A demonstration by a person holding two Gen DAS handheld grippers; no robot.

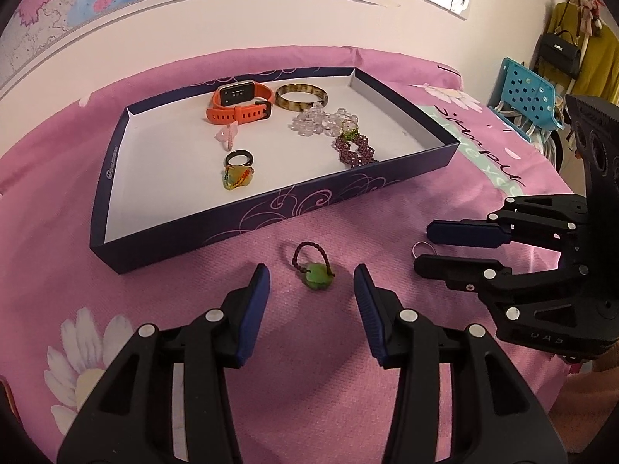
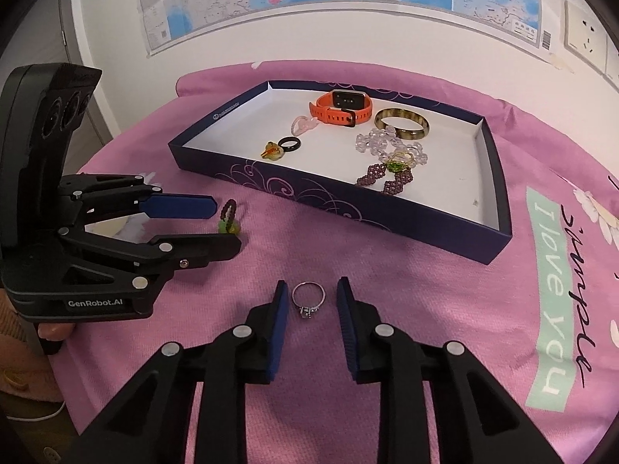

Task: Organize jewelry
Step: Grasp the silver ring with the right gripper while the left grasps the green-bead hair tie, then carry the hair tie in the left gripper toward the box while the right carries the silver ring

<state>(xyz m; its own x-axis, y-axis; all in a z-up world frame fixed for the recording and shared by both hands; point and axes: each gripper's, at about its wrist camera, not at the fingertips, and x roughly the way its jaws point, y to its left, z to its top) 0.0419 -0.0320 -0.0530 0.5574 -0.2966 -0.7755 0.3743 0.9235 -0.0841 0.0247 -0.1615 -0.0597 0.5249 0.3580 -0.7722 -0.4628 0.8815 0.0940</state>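
A pink cloth (image 1: 348, 348) covers the desk. On it, at twelve o'clock from both grippers, sits a shallow navy tray (image 1: 271, 208) holding an orange watch (image 1: 240, 102), bangle (image 1: 301, 96) and beads.

The left gripper (image 1: 311, 284), jaws moderately wide, brackets a green pendant ring (image 1: 315, 270) without touching.

The right gripper (image 2: 308, 297), jaws narrower, flanks a silver ring (image 2: 308, 297), pads just clear of it.

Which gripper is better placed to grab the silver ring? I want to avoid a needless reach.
Right. The right gripper is open around the silver ring, while the left gripper brackets the green pendant.
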